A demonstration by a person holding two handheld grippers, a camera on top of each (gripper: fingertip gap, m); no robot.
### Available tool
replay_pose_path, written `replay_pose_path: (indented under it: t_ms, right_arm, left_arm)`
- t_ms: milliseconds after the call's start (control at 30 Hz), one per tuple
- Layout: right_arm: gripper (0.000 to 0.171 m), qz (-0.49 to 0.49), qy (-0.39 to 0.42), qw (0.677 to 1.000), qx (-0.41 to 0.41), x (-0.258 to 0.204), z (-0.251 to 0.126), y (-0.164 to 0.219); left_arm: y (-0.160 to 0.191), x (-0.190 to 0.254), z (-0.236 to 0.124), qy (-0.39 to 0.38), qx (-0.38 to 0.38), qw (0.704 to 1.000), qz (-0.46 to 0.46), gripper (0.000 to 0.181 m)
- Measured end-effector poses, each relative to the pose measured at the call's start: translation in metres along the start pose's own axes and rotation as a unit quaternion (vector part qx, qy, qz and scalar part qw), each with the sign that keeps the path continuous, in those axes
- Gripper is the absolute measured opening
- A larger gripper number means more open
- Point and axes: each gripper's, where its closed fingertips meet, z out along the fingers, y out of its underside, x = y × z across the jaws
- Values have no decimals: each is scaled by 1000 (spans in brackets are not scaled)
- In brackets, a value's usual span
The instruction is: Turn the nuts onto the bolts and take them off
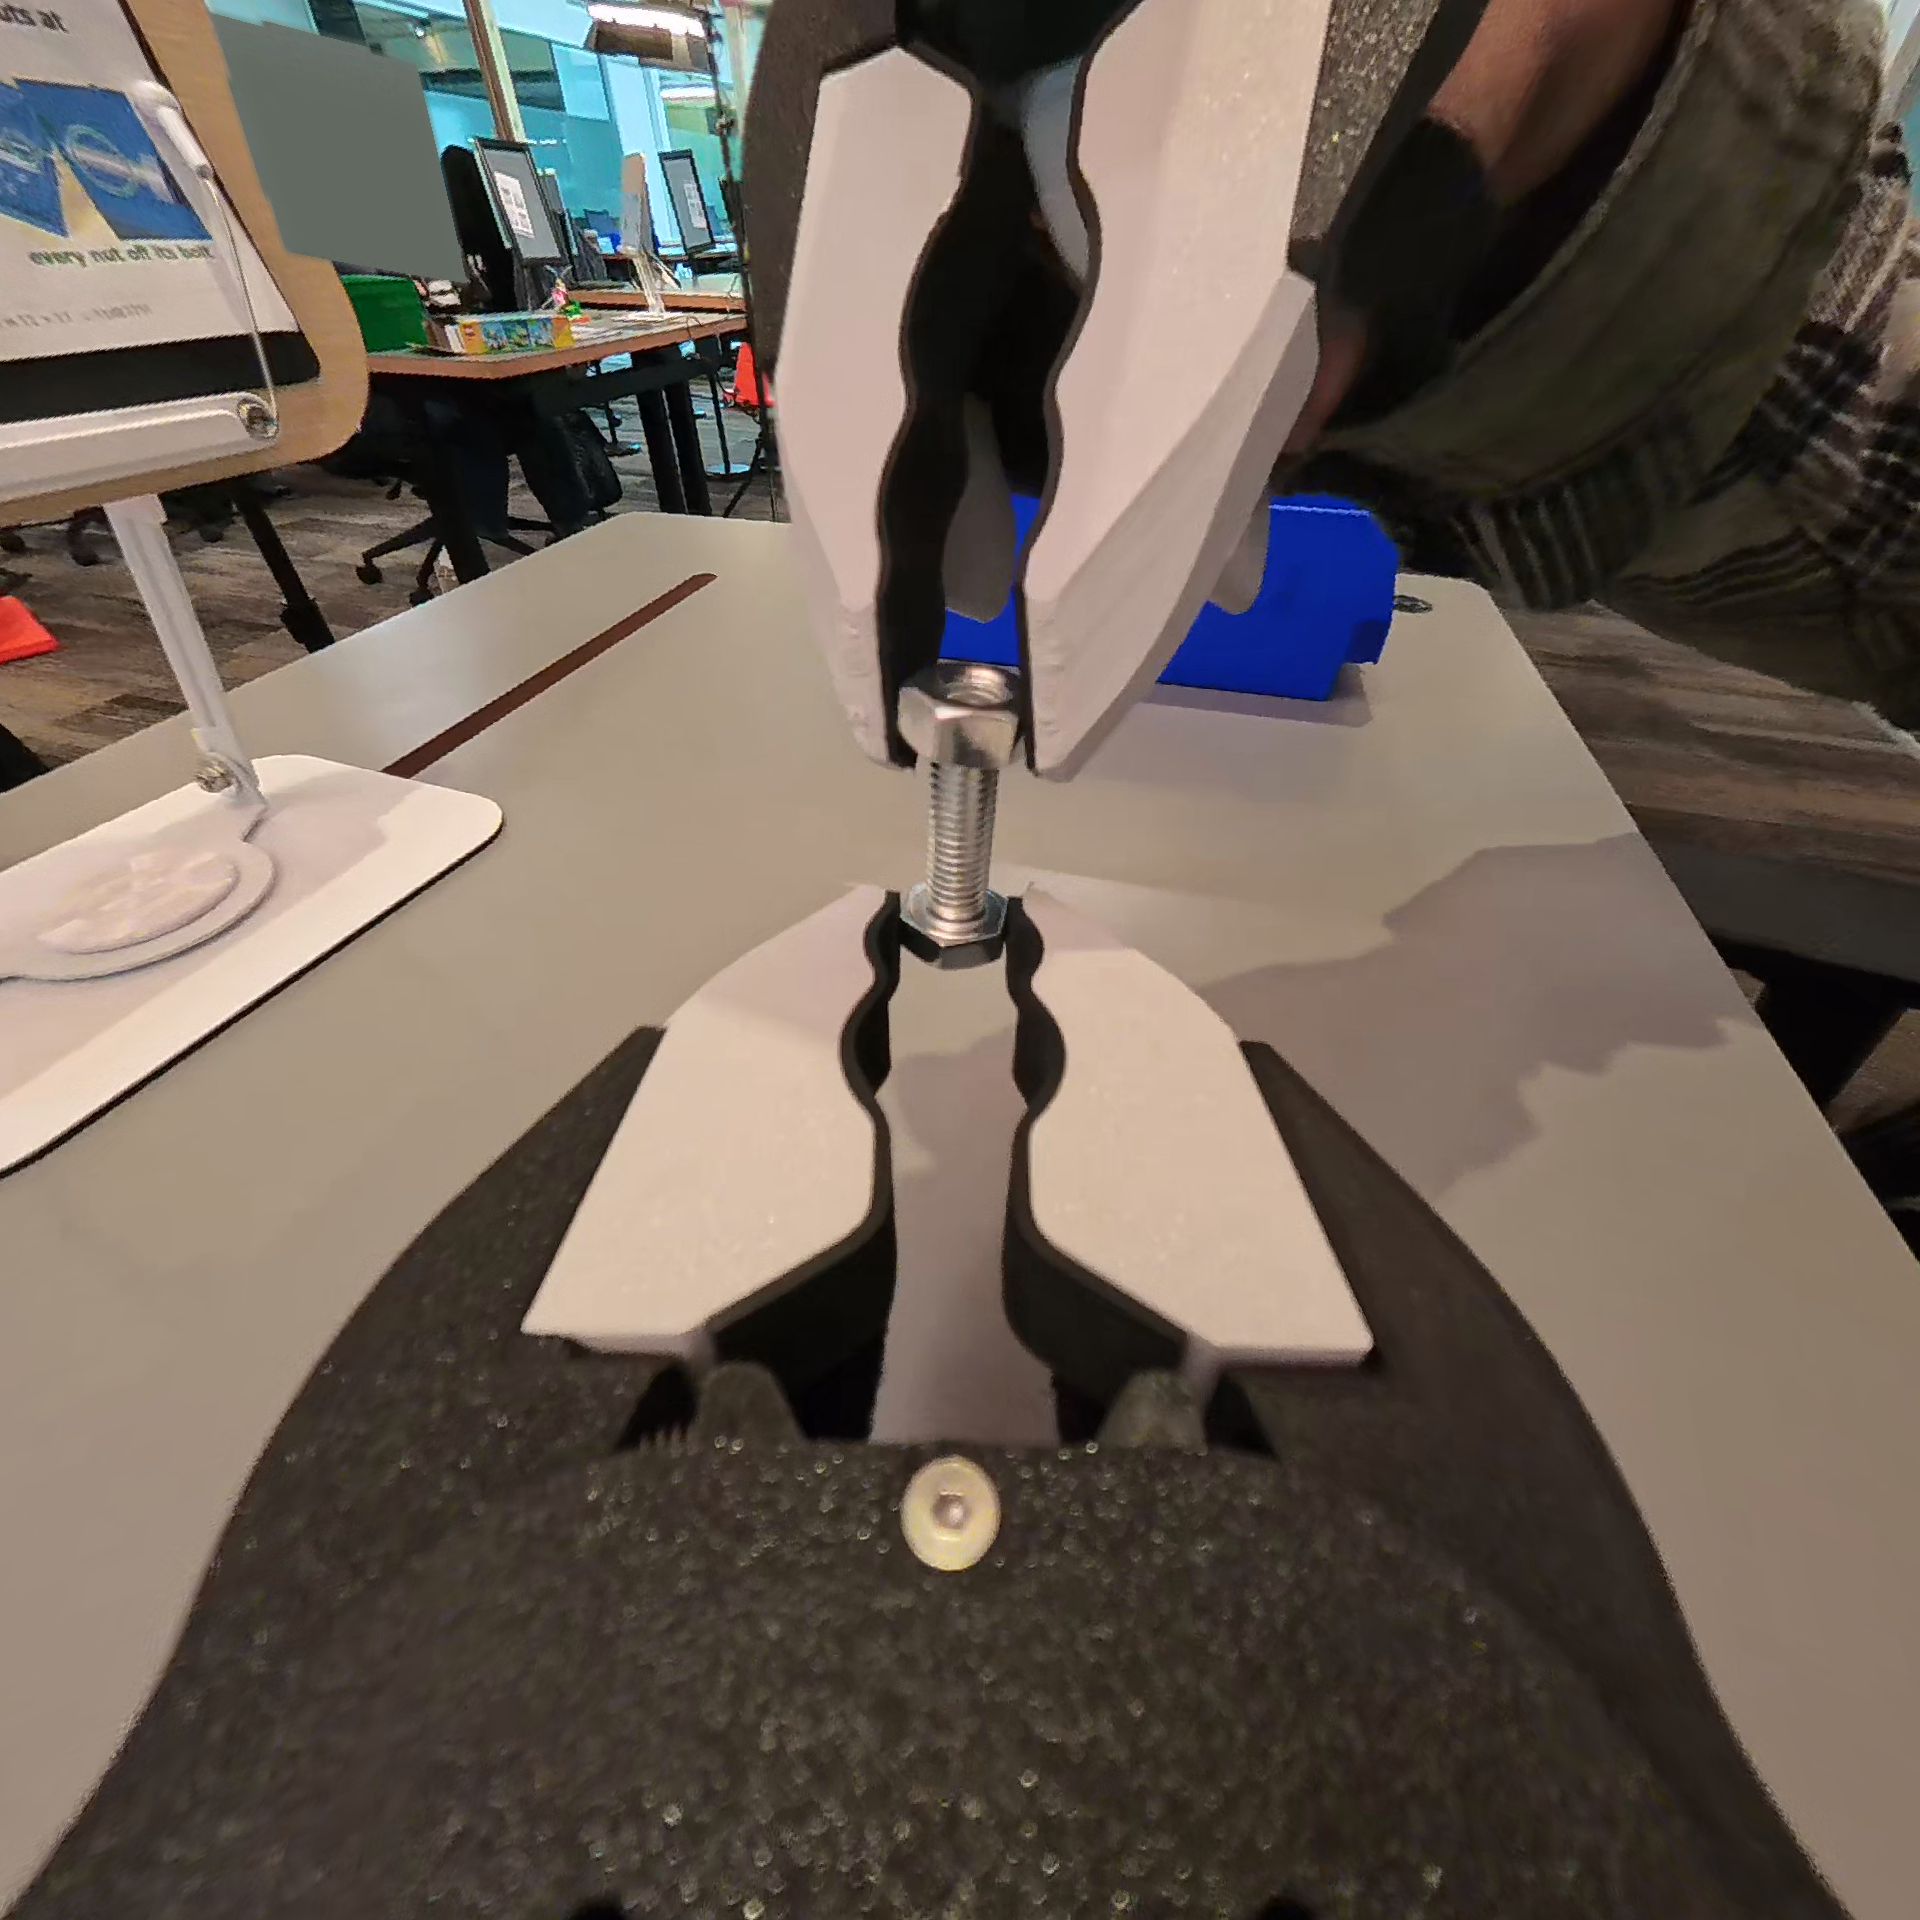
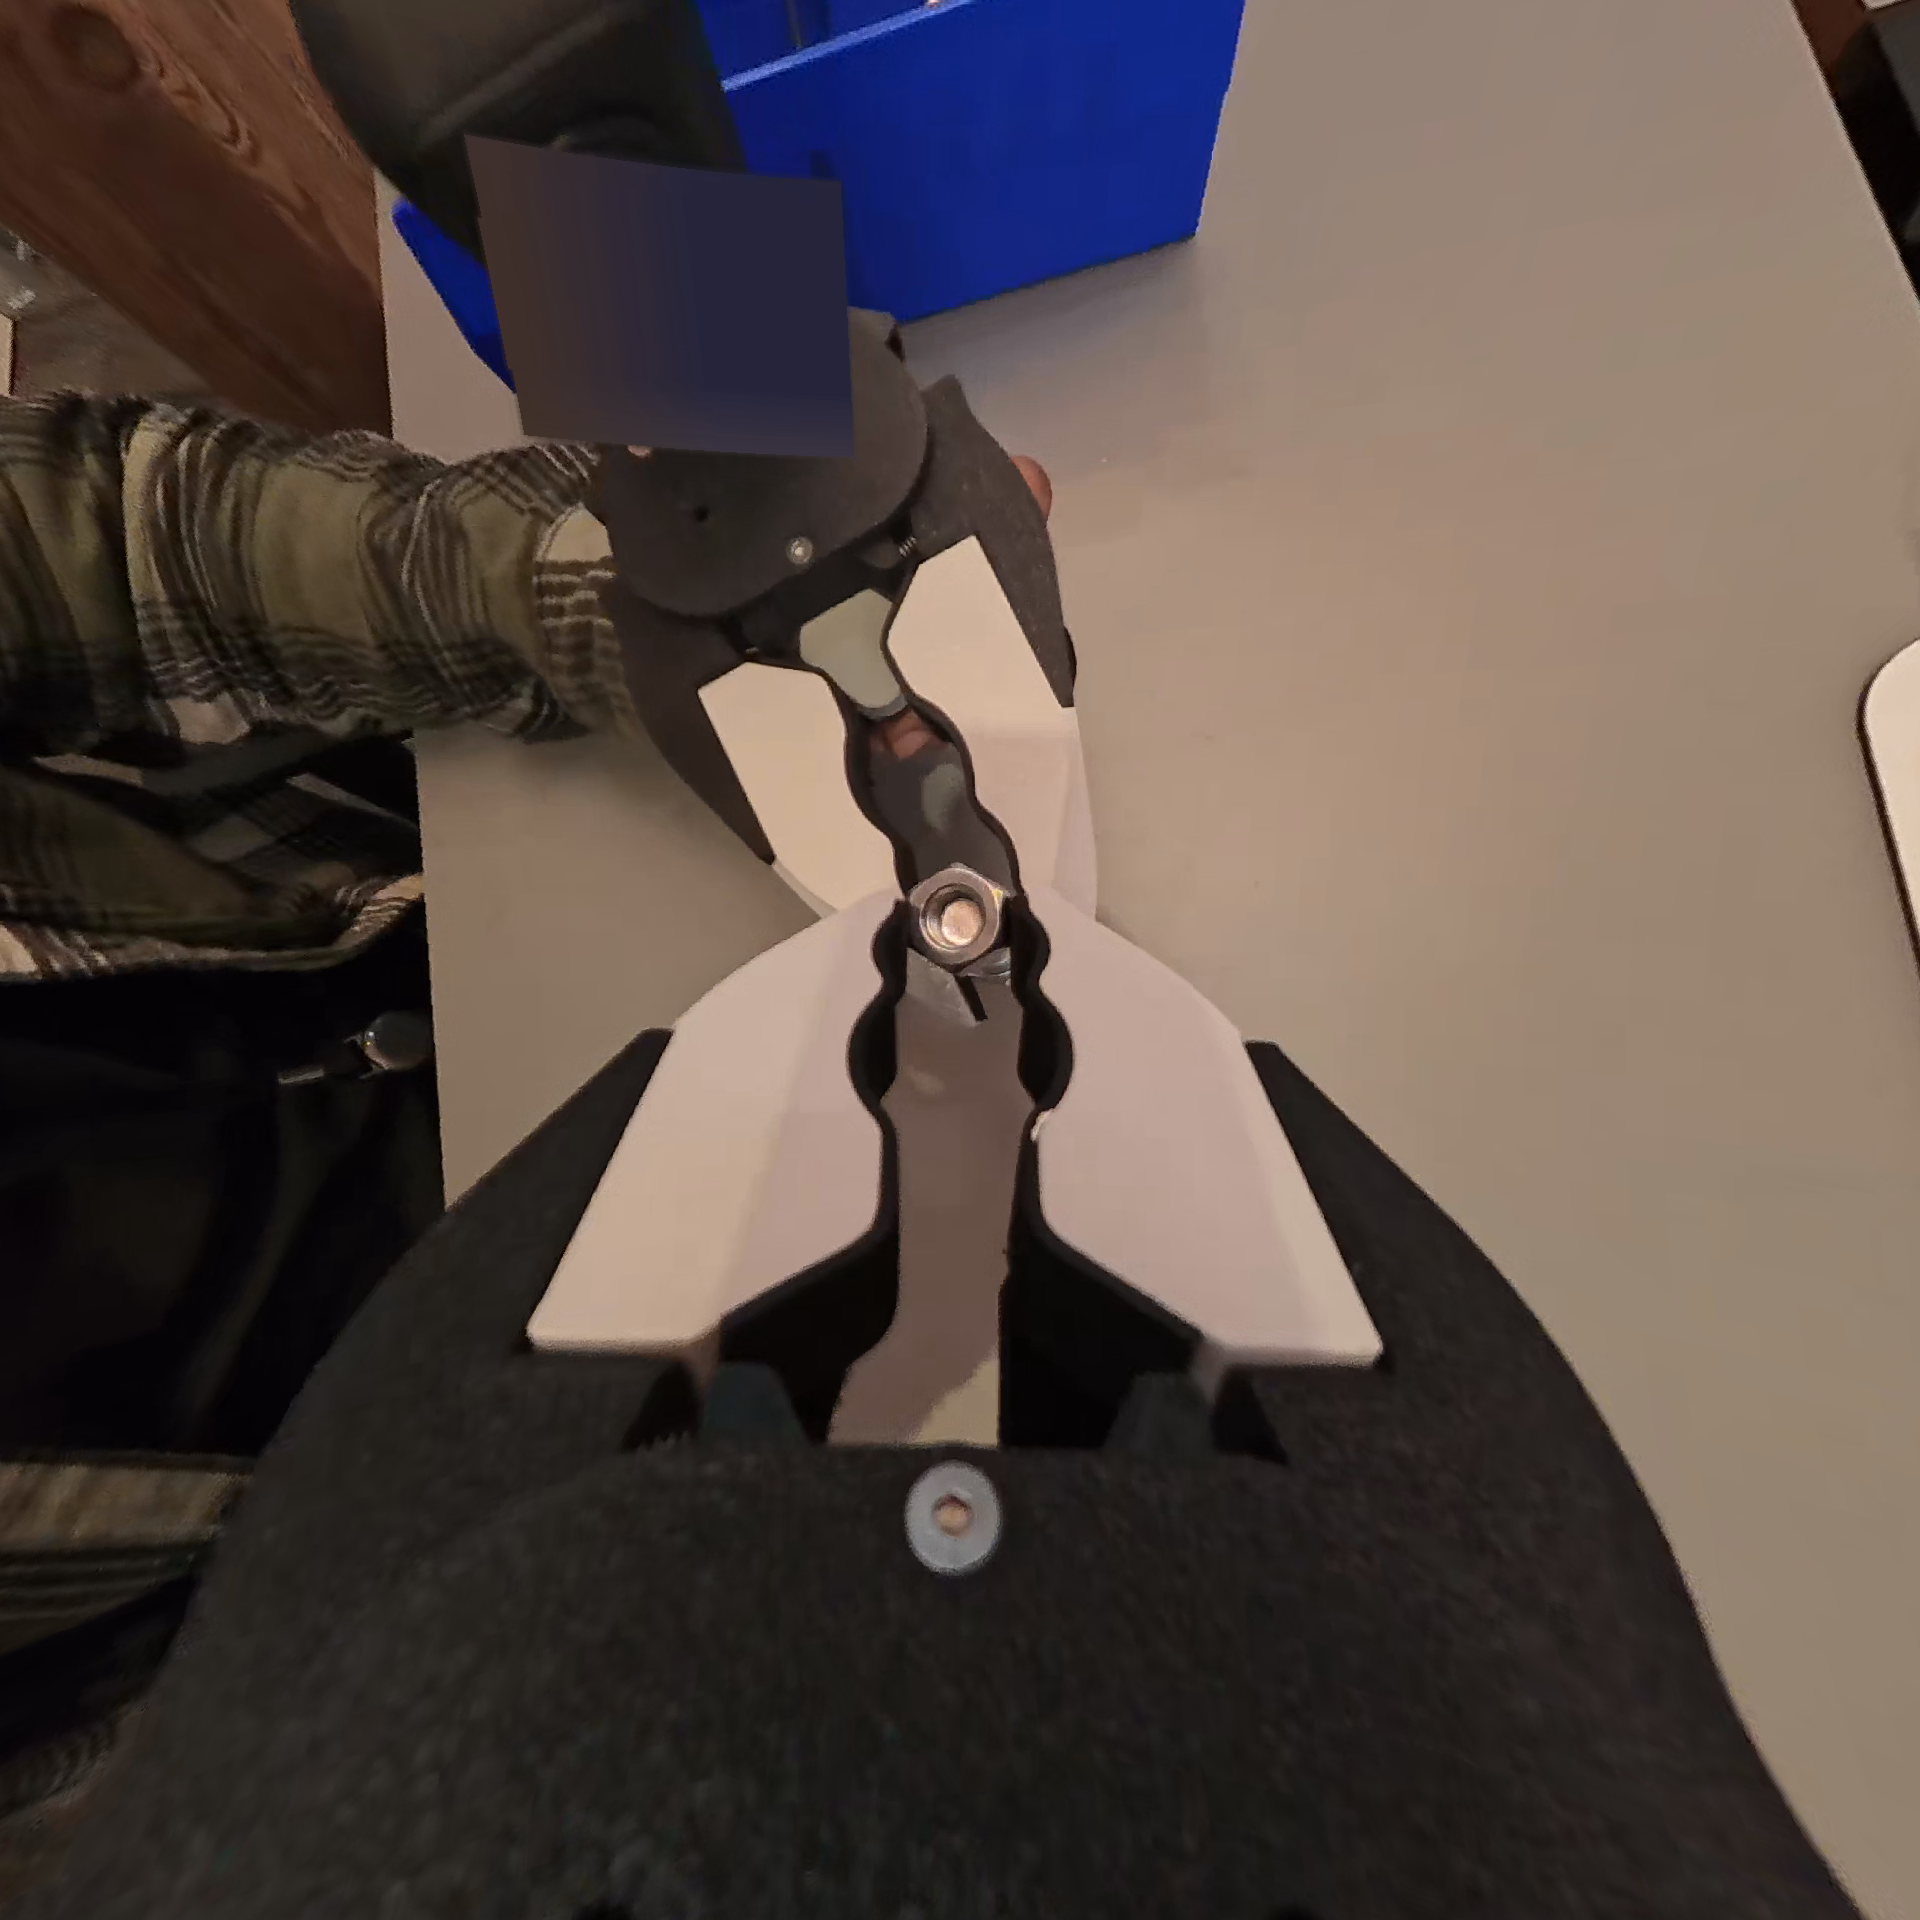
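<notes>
A silver bolt [image 1: 961,842] stands upright above the grey table [image 1: 582,1060]. My left gripper [image 1: 951,930] is shut on its hex head at the lower end. My right gripper [image 1: 961,732] comes down from above and is shut on a silver nut [image 1: 961,715] at the top end of the thread. In the right wrist view the right gripper [image 2: 954,930] holds the nut [image 2: 971,894] seen end-on, with the bolt tip inside it. The left gripper's white fingers [image 2: 779,748] reach in underneath from the upper left.
A blue bin [image 1: 1278,613] stands on the table behind the bolt; it also shows in the right wrist view [image 2: 987,156]. A document stand with a white base [image 1: 208,883] is at the left. A plaid sleeve [image 2: 260,603] and the table's left edge are close by. My two grippers' fingertips are within a few centimetres of each other.
</notes>
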Motion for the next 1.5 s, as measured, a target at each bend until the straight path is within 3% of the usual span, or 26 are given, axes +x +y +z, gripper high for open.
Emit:
replay_pose_path:
  t_ms: [133,267,367,433,567,733,1000,1233,1500]
  right_arm:
    - [24,-37,0,999,7,0,0,0]
    - [48,-110,9,994,15,1,-6,-2]
    - [66,-233,-6,971,56,-2,-20,-9]
    - [65,-279,-56,954,93,-12,-28,-11]
    - [45,-312,-166,924,147,-36,-37,-12]
    - [44,-306,-227,916,123,-46,-23,-1]
    - [20,-275,-267,916,118,-51,-13,3]
    - [18,-202,-220,946,129,-37,-11,-3]
    - [18,-98,-96,979,149,-13,-9,-11]
  left_arm:
    - [0,3,1,21,4,1000,-20,19]
    - [-1,11,1,54,9,998,-33,19]
    - [-7,25,-1,110,29,992,-48,19]
    - [-11,34,-3,145,41,987,-52,19]
    - [-16,49,-7,203,55,976,-60,19]
    - [-17,58,-9,234,56,969,-58,19]
    - [-14,57,-7,227,48,971,-58,19]
    - [-14,43,-5,175,46,982,-51,19]
    - [-13,17,-4,65,43,997,-25,19]
